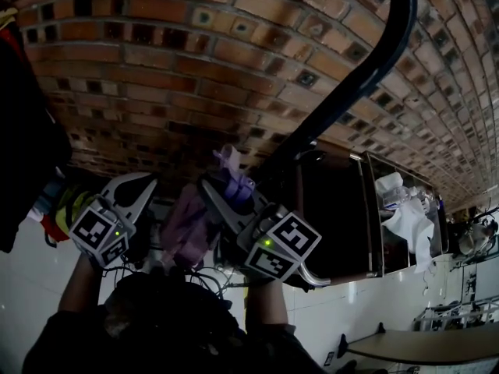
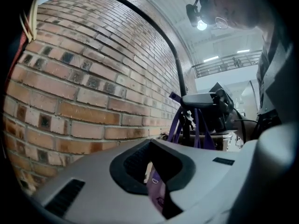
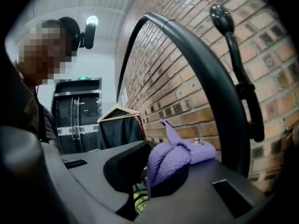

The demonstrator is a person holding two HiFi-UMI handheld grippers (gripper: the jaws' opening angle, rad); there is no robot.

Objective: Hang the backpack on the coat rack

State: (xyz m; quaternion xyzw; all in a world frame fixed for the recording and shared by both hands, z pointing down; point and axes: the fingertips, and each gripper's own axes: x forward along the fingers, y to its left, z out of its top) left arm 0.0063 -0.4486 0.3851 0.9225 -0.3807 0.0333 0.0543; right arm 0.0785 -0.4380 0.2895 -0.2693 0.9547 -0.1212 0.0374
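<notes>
While both grippers are held up close to the brick wall (image 1: 195, 61), the purple backpack (image 1: 185, 226) hangs between them. It is just beside the black coat rack (image 1: 366, 68). It is not on a hook.

The left gripper (image 1: 134, 187) is pressed together on a thin purple strap (image 2: 156, 188) of the bag. The strap sits right in the gap between its jaws and has a small tag on it. More purple straps show in the left gripper view, hanging down under the other gripper.

The right gripper (image 1: 228, 184) pinches a bunch of the bag's soft purple cloth (image 3: 180, 155). The cloth puffs out over one jaw, and a little point of it sticks up. A small silver stud sits on it. Under the jaws something yellow-green (image 3: 135, 202) peeks out, but I cannot tell what it is.

The coat rack has a thick black bar that bends in a big curve next to the wall. In the right gripper view this bar is very near the pinched cloth. I cannot tell if they touch. A black hook (image 3: 223, 17) with a round knob stands up behind the bar, higher than the cloth.

Farther back, a wooden hanger (image 3: 117, 110) holds dark clothes (image 3: 119, 130).
</notes>
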